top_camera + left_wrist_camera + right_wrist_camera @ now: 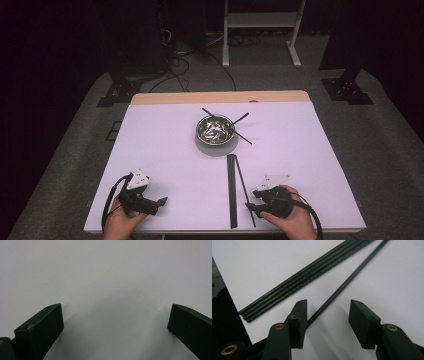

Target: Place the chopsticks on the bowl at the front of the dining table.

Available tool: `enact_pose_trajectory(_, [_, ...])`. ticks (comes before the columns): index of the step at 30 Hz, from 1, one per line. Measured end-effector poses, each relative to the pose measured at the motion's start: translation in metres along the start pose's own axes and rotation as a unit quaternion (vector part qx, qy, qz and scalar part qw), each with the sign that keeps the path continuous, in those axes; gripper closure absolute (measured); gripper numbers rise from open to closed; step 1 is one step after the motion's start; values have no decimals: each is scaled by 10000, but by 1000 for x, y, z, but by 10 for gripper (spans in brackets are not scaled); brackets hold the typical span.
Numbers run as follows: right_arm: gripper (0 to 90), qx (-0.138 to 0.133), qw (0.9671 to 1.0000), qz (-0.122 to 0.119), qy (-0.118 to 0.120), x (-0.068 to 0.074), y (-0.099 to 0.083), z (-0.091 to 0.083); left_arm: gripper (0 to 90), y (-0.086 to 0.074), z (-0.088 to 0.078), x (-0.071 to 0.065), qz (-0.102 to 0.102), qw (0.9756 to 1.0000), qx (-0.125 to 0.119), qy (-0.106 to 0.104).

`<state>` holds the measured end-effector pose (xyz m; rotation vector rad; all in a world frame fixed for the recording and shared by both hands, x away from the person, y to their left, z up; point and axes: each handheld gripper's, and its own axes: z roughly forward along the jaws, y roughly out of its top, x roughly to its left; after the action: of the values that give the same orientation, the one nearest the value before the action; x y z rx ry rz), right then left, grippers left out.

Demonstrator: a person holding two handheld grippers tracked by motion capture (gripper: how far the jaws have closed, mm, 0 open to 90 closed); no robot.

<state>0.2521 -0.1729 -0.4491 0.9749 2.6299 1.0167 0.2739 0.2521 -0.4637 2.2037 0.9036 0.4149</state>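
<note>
2 matte black grippers, left (116,322) and right (328,315), jaws apart; thin rod (352,277) between right's.

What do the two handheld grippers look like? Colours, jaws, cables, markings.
Both are black. The left gripper and right gripper each carry a pale grey three-cornered plate with small dark dots on top, and a black cable loops back from each past the hand. Up close, the jaws are matte black blocks with small screw holes; the right gripper's linkage shows brass-coloured pivot bushings. No sleeves visible.
</note>
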Motion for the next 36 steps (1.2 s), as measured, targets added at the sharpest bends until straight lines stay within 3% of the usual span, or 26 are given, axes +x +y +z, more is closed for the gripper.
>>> enact_pose_trajectory(25, [482, 46, 9984, 243, -502, -26, -16, -18, 0, 0, 0, 0, 0, 10000, 0, -1])
enact_pose_trajectory(36, [483, 40, 9975, 357, -611, -36, -20, -22, 0, 0, 0, 0, -1, 10000, 1, -1])
